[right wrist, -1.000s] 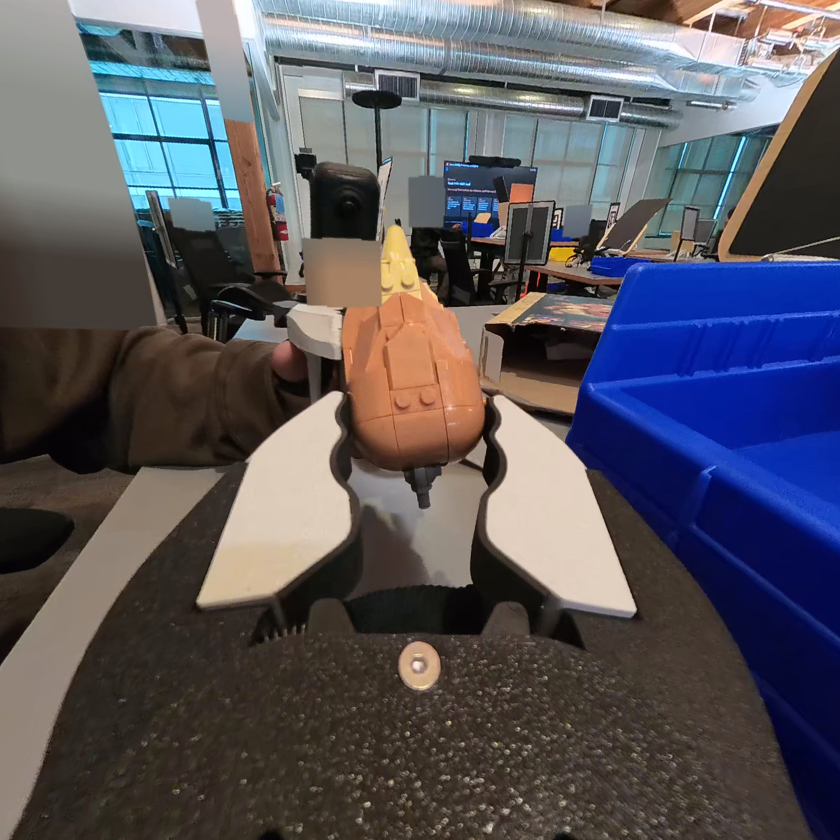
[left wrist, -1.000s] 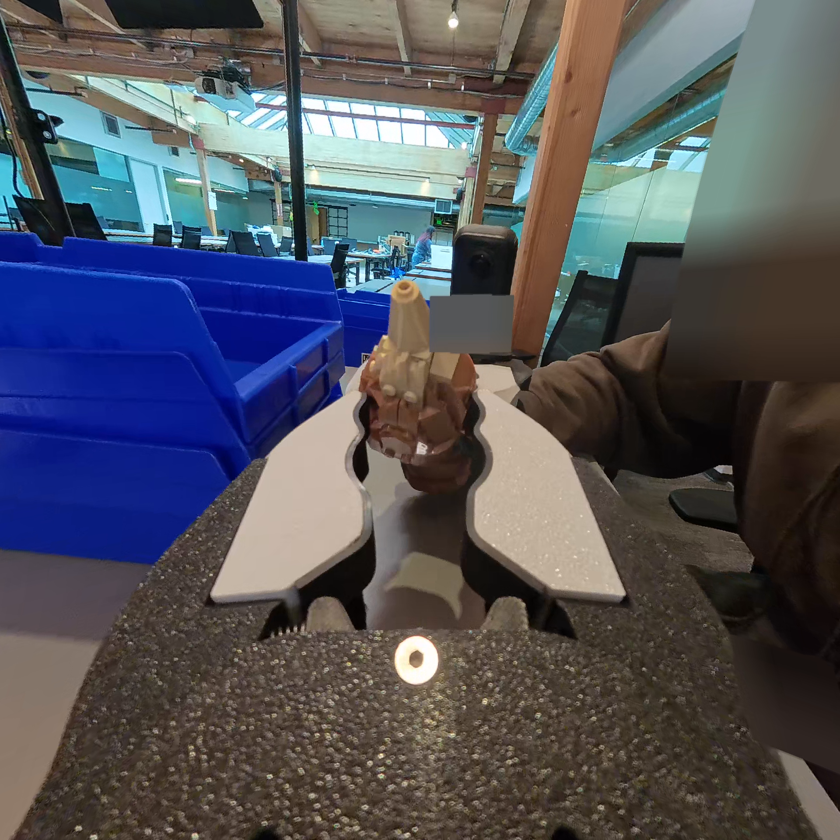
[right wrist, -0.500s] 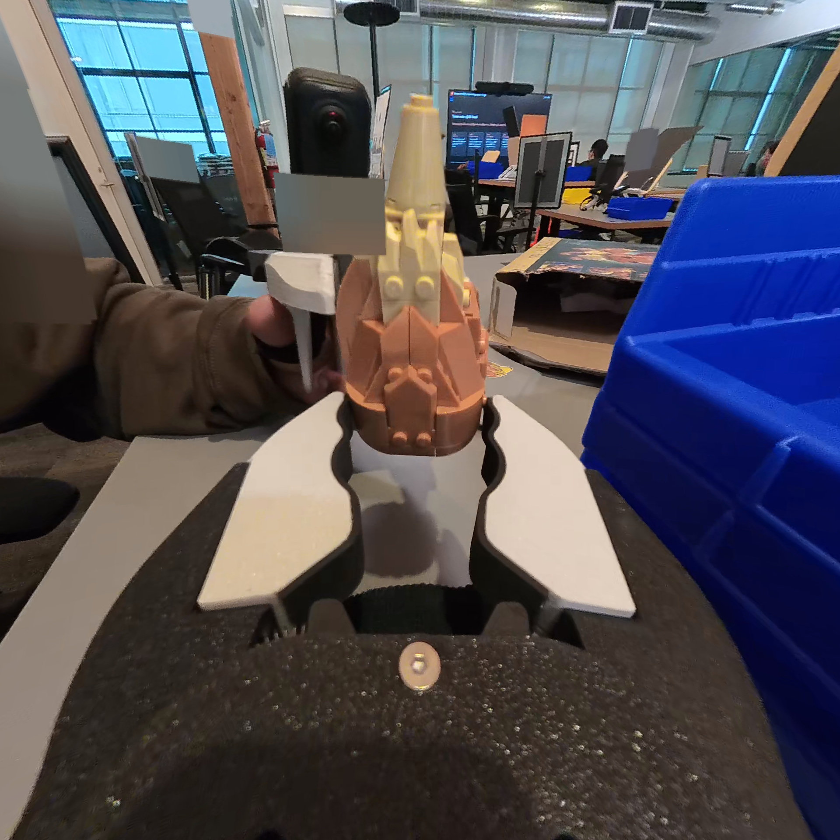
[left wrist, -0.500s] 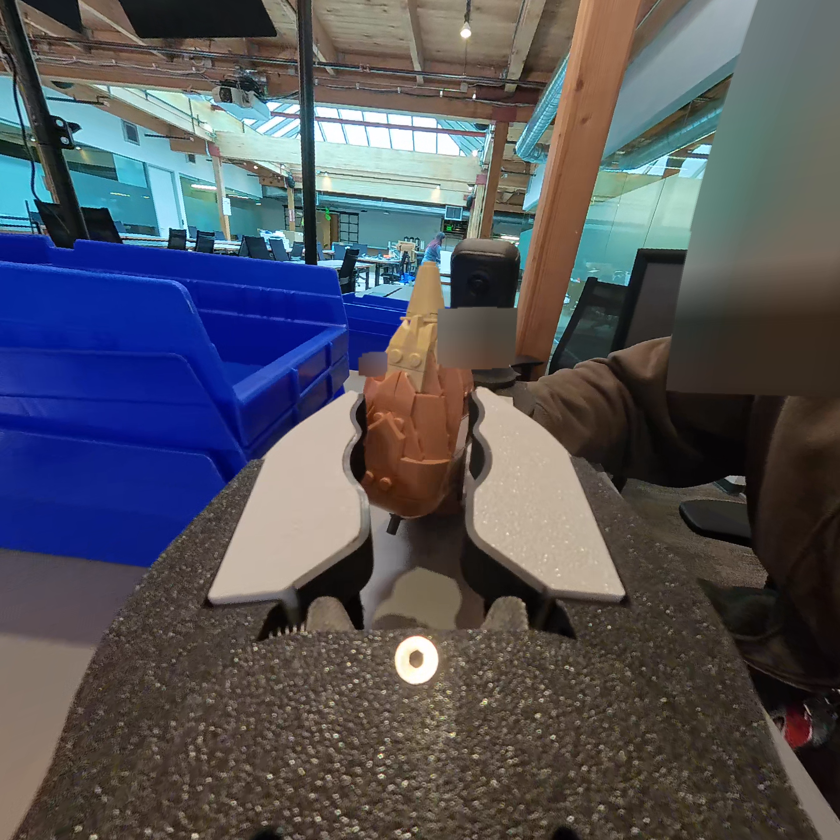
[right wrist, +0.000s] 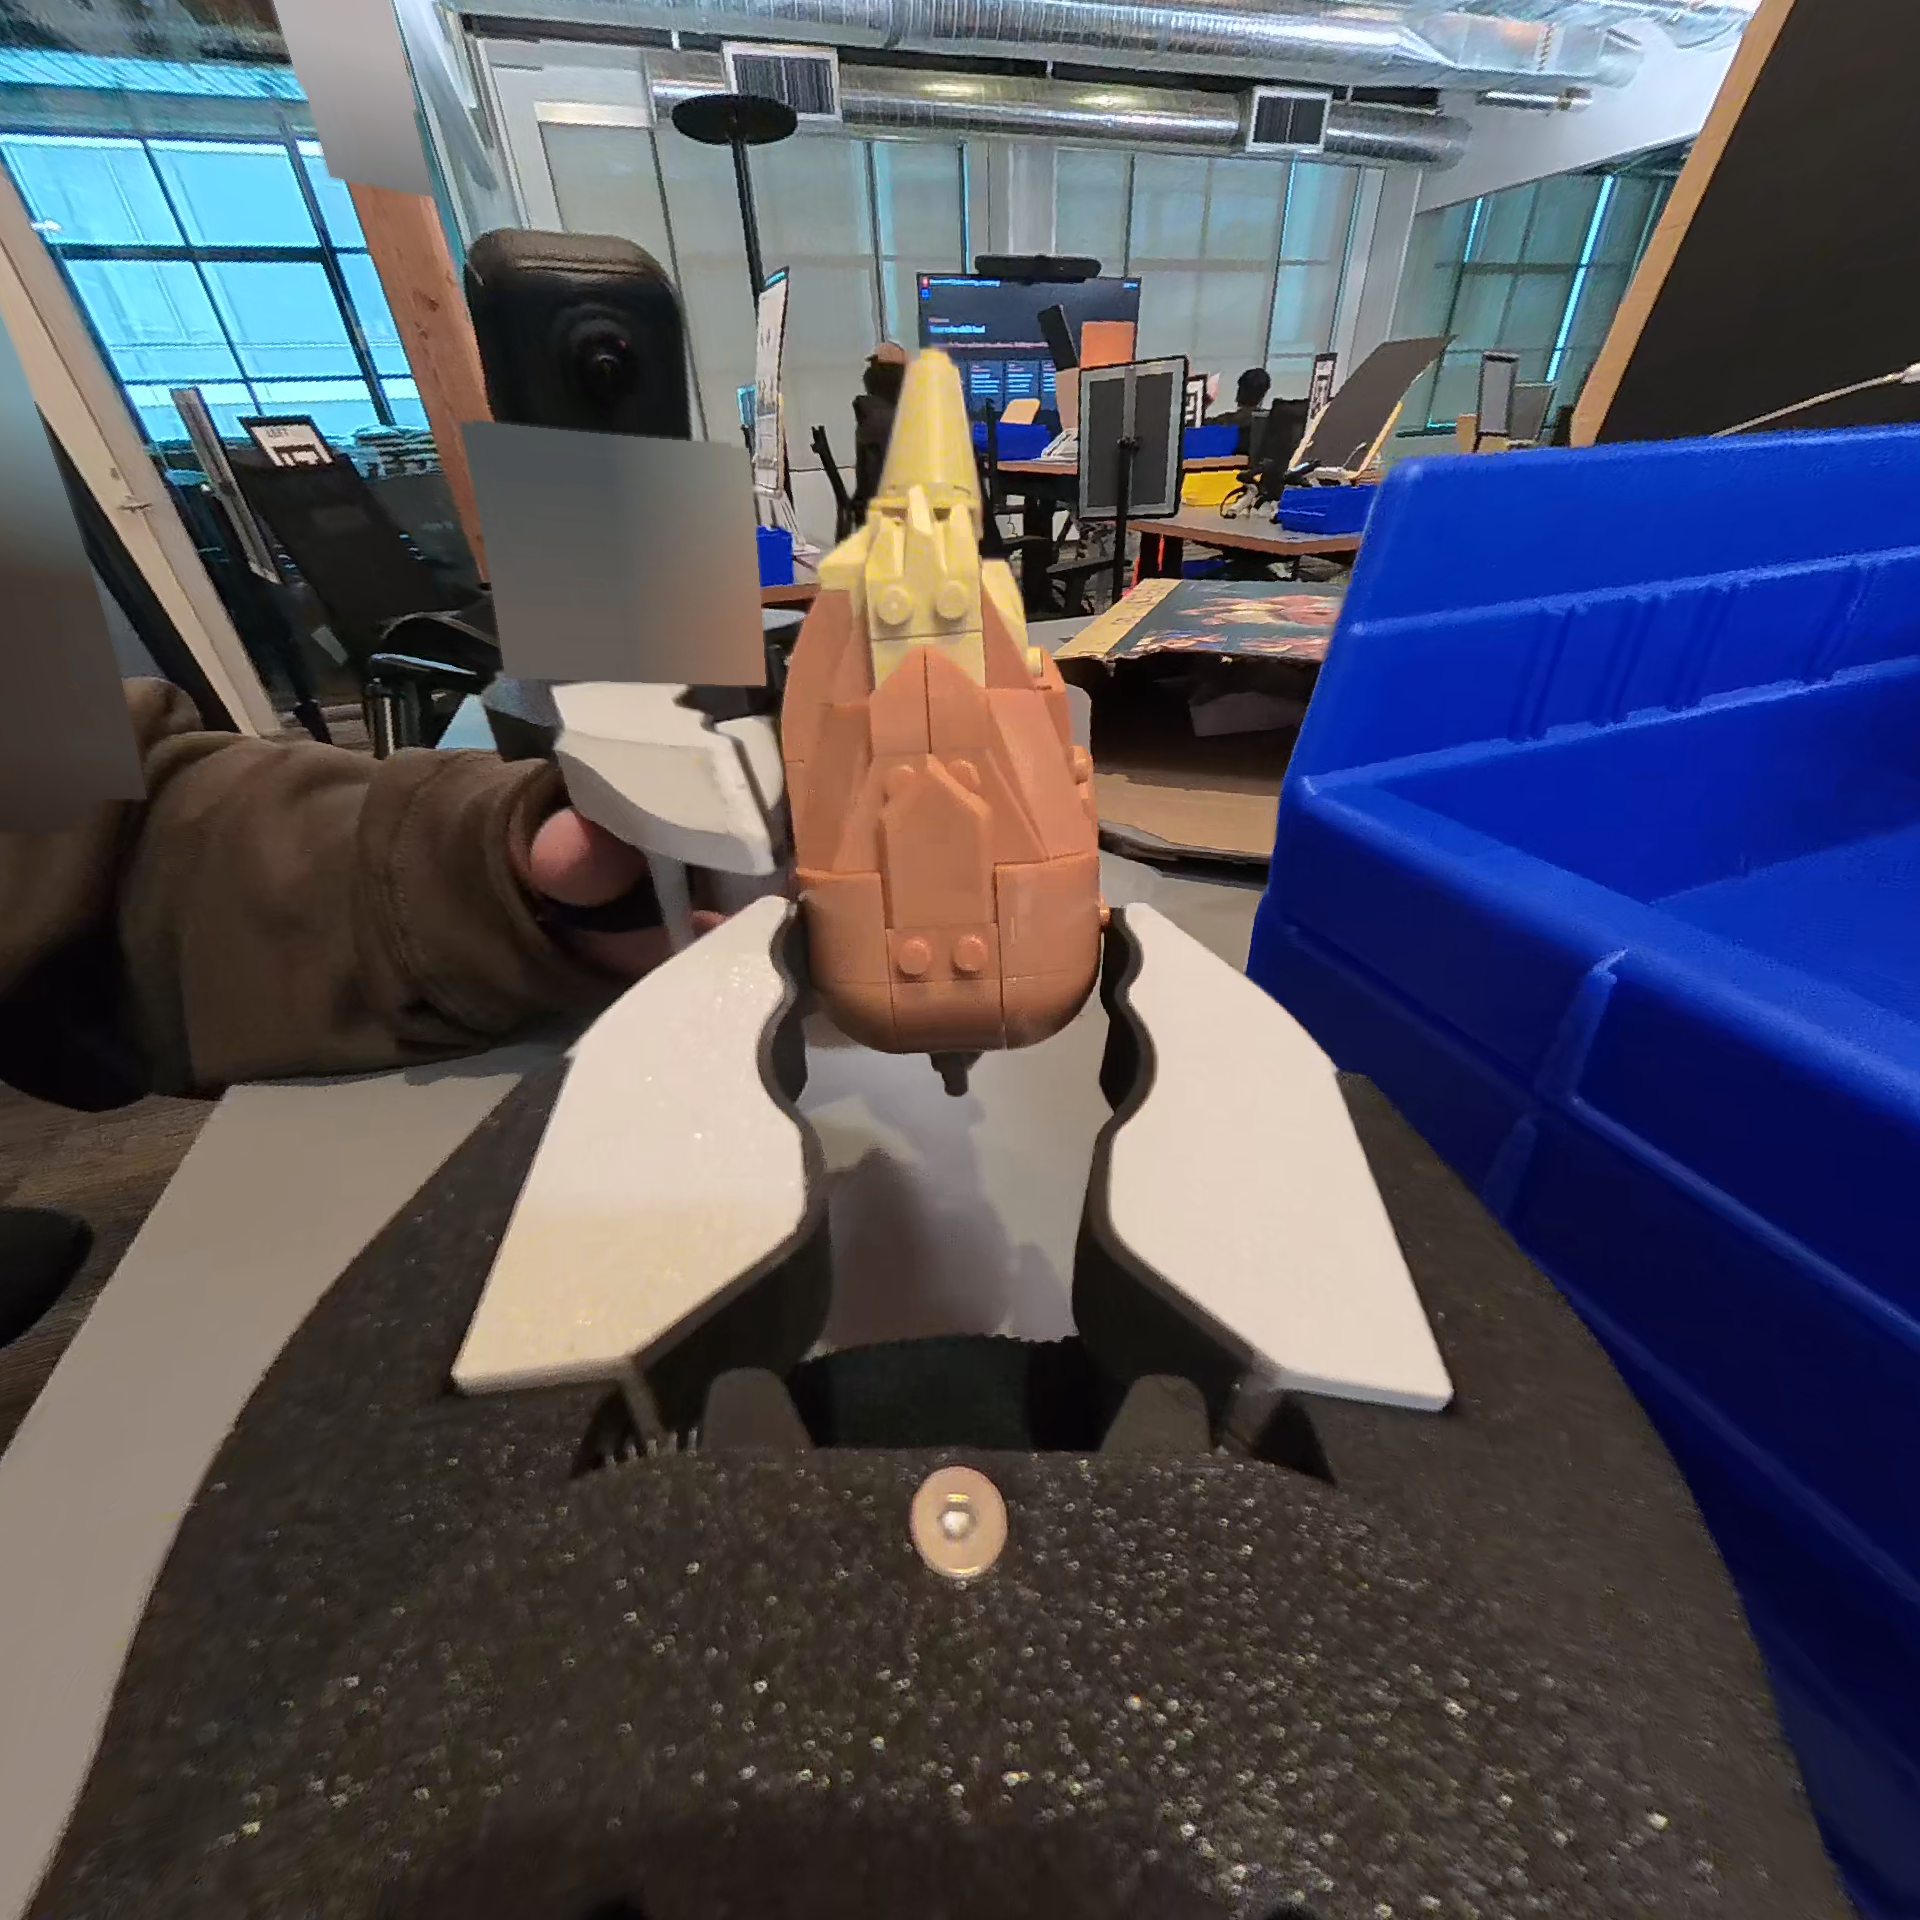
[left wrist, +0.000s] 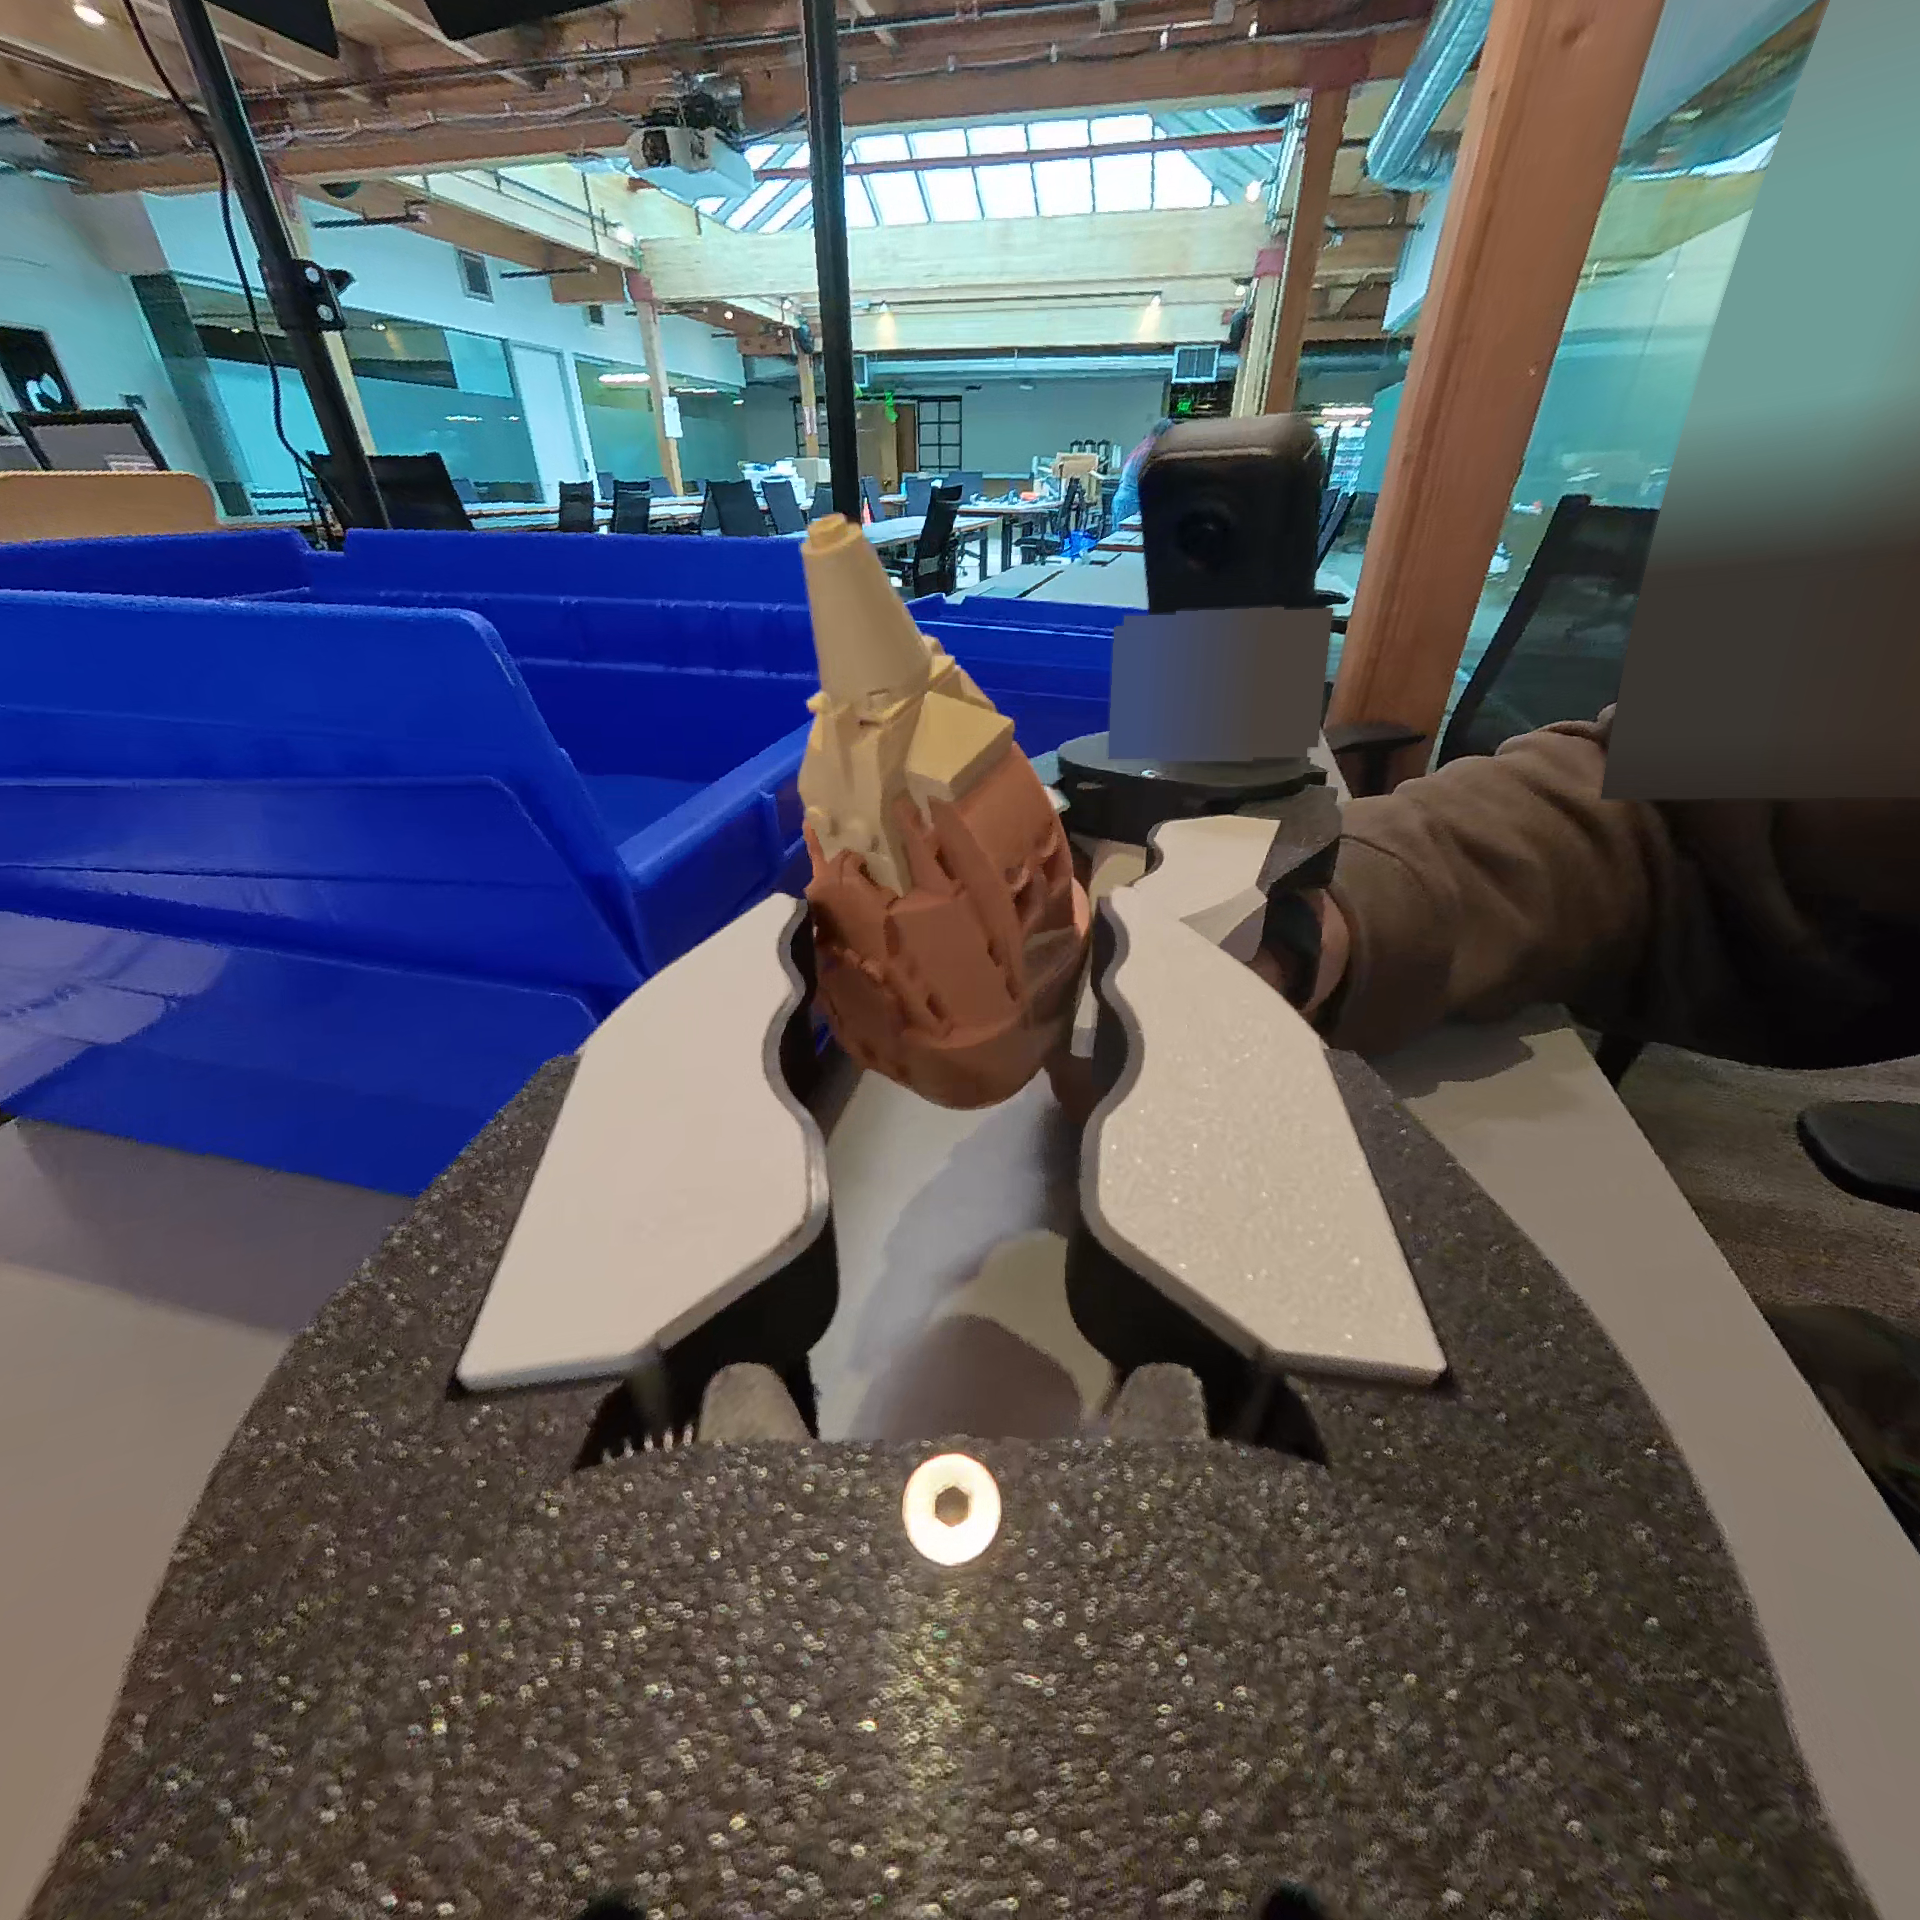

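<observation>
The brick-built model (right wrist: 940, 831), an orange-brown rounded body with a cream cone on top, stands roughly upright between the tips of both sets of jaws, clear of the grey desk (left wrist: 156, 1299) below it. In the right wrist view the right gripper (right wrist: 948, 961) has its jaws part-way closed against the model's lower flanks, one on each side. In the left wrist view the model (left wrist: 935, 914) leans a little leftward between the jaws of the left gripper (left wrist: 945, 966), which are narrowed to about the model's width. They appear to press on it, though contact on the right side is hard to confirm.

The left gripper also shows in the right wrist view, reaching the model from the left of the right jaws, held by a hand (right wrist: 582, 873) in a brown sleeve. Blue bins (right wrist: 1621, 831) stand just right of the right jaws and, in the left wrist view, just left of the left jaws. A black camera (left wrist: 1226, 520) sits beyond the tips.

Judging from this, the risk is the two grips pulling or twisting against each other: the pressed-together bricks could split or the cone snap off, and the rounded base could slip out.
</observation>
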Motion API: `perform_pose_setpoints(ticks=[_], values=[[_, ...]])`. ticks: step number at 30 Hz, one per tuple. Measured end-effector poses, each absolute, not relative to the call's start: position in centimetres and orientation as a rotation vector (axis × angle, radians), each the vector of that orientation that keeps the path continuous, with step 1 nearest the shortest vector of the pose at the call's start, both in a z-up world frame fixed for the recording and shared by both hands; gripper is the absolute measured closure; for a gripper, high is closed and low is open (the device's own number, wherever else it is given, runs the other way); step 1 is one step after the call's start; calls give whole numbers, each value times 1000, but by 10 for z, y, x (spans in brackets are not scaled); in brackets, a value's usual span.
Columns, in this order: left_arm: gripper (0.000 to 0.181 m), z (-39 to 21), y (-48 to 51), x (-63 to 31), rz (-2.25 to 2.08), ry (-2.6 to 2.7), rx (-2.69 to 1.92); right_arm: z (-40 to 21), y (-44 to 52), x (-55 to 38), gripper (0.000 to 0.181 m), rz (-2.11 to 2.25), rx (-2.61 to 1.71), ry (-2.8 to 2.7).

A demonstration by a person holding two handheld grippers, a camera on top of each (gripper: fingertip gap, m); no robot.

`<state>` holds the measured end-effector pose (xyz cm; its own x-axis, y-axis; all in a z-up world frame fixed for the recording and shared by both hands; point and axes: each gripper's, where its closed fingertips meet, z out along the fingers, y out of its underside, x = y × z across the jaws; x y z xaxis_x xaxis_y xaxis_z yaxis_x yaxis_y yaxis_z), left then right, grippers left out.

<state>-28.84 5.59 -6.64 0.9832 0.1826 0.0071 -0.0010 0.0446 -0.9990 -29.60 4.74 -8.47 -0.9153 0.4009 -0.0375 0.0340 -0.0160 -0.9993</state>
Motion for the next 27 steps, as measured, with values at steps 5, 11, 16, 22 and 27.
perform_pose_setpoints(ticks=[5, 11, 16, 22, 27], values=[[130, -68, 58, -286, 107, -151, -1520, -85, 45, -293, 126, 1909, -362, -1977], [129, -68, 58, -284, 100, -140, -1516, -86, 42, -290, 126, 1867, -307, -1972], [130, -69, 57, -283, 156, -101, -1544, -88, 41, -289, 126, 1851, -289, -1979], [130, -75, 57, -287, 284, -68, -1633, -95, 40, -292, 126, 1788, -289, -2015], [130, -81, 55, -296, 358, -97, -1673, -95, 43, -296, 130, 1725, -271, -1984]])
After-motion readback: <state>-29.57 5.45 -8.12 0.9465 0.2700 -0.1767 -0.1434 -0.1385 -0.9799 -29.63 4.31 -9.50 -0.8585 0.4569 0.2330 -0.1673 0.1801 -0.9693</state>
